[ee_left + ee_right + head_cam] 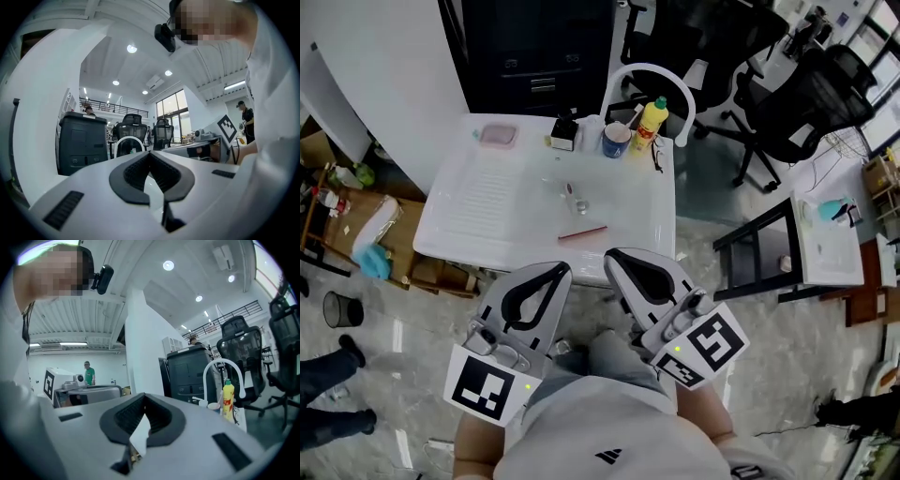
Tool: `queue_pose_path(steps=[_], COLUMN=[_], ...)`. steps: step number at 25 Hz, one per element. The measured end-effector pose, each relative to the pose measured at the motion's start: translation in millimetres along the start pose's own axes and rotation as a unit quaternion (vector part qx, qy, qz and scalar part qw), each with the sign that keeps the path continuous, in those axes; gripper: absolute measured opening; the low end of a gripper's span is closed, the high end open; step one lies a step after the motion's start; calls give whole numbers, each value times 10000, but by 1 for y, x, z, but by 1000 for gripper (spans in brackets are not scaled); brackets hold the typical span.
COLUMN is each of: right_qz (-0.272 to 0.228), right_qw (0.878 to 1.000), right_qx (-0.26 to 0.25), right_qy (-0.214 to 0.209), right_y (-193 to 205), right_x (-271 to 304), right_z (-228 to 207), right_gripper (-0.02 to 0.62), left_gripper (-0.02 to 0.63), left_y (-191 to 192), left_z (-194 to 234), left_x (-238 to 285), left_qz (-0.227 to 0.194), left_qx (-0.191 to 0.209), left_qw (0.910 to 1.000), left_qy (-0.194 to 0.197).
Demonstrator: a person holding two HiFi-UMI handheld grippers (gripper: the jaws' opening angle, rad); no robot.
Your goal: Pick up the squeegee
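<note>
A thin red tool (582,231), which I take for the squeegee, lies flat on the white sink counter (487,202) near its front edge. Both grippers are held close to the person's body, just short of that edge. My left gripper (558,272) (150,154) is shut with nothing between its pads. Beside it, my right gripper (614,255) (143,397) is shut and empty too, its tip a little this side of the red tool. Neither gripper view shows the tool.
At the counter's back stand a white arched faucet (661,80) (225,369), a yellow bottle (650,120) (228,399), a blue cup (616,141) and a pink item (499,136). A small metal piece (572,194) lies mid-counter. Black office chairs (797,103) and a black-framed side table (825,248) stand at the right.
</note>
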State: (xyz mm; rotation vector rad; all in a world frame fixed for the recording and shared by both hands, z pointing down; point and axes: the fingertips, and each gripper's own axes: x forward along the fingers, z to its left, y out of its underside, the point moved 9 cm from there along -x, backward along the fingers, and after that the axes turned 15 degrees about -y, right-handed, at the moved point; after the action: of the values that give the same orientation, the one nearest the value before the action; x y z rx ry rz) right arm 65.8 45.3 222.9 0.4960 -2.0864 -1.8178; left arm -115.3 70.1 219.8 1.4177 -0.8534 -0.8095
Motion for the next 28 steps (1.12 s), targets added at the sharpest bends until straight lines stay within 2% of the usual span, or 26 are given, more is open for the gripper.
queue_pose_path(steps=[7,16,28], right_qz=[236,528,1432], right_qw=[9993,9974,9842], right_qx=[222,438,998], right_qy=[173,231,292], right_y=[12,21,70], right_x=[21,58,103], right_z=[-27,-84,-163], right_gripper=[9,9,11], left_gripper=[12,12,12], left_y=[10,16,42], left_z=[21,51,89], left_x=[17,50,102], left_qz=[147,312,606], left_qx=[-55,-50,-254], left_qw=[9999,9994,9970], left_qy=[30,-102,-400])
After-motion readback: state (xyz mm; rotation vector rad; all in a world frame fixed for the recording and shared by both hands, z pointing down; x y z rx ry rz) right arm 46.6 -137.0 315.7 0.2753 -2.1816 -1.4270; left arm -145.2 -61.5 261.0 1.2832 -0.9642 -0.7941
